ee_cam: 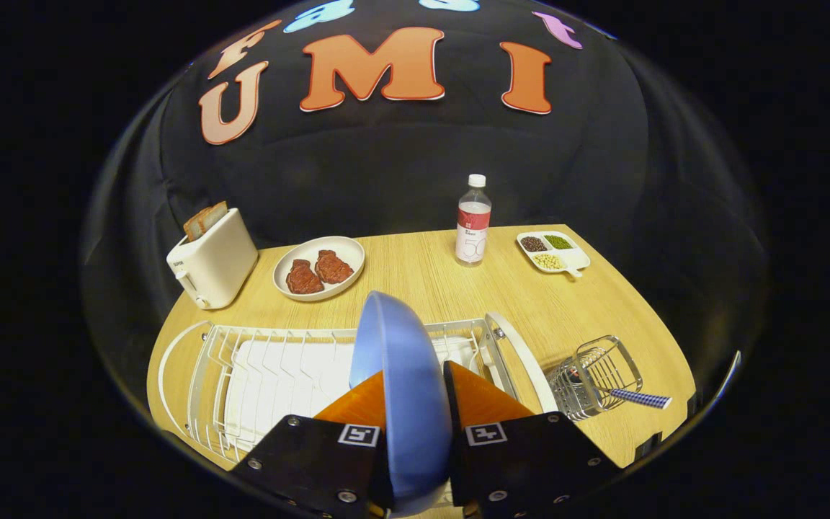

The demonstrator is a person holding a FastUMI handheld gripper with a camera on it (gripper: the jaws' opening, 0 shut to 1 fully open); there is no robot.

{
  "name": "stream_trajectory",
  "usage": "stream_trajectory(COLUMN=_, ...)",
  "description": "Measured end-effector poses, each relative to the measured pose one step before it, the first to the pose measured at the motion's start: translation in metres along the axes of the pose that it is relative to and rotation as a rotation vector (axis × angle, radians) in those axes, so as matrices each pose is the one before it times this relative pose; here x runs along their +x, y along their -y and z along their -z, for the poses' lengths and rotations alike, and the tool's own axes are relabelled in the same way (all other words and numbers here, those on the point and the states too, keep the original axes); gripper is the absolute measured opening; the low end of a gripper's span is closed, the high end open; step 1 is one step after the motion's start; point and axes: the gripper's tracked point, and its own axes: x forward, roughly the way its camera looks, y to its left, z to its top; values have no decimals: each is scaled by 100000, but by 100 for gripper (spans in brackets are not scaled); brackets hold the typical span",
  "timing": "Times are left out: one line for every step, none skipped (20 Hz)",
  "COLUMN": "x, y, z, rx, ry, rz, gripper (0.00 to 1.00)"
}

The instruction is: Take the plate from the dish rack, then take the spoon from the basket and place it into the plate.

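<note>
Edgewise, blue plate (397, 375) clamped between jaws, above dish rack (271, 367)

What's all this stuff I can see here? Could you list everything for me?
plate: one, blue, upright on edge between the fingers, over the rack
dish rack: one, white wire, just ahead of the fingers
basket: one, metal wire, beside the rack
spoon: one, checked blue handle, in the basket
toaster: one, white, bread inside
dish of meat: one, white, beyond the rack
bottle: one, clear, white cap
divided tray: one, white, beans inside
table: one, light wood
gripper: one, orange fingers pressing both plate faces
</note>
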Motion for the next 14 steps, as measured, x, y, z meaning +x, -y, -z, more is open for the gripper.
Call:
stream_trajectory(x=-196, y=153, z=-501, rx=-376, ry=1466, rz=1235, gripper=29)
stream_trajectory(x=-235, y=-13, z=-623, rx=-236, ry=1520, rz=745, gripper=29)
stream_trajectory(x=-245, y=110, z=-473, rx=-601, ry=805, rz=1223, gripper=29)
stream_trajectory(x=-114, y=273, z=-244, rx=-1563, ry=871, rz=1263, gripper=29)
stream_trajectory(x=-150, y=152, z=-408, rx=-1380, ry=745, rz=671, gripper=28)
stream_trajectory(x=-241, y=354, z=-513, rx=-592, ry=1486, rz=1143, gripper=28)
stream_trajectory(x=-151, y=102, z=-832, rx=1548, ry=2140, rz=-329, gripper=28)
stream_trajectory(x=-465, y=-93, z=-480, rx=2113, ry=1087, rz=-1003, gripper=28)
stream_trajectory(x=-489, y=78, z=-380, rx=1331, ry=597, rz=-848, gripper=28)
stream_trajectory(x=-425, y=343, z=-211, rx=254, ry=896, rz=-363, gripper=28)
stream_trajectory(x=-528, y=344, z=-217, rx=42, ry=877, rz=-145, gripper=28)
stream_trajectory(x=-758, y=117, z=-54, rx=613, ry=380, rz=-1148, gripper=28)
stream_trajectory(x=-868, y=-104, z=65, rx=1496, ry=192, rz=-2435, gripper=28)
stream_trajectory(x=-790, y=319, z=-5, rx=1490, ry=366, rz=-1719, gripper=28)
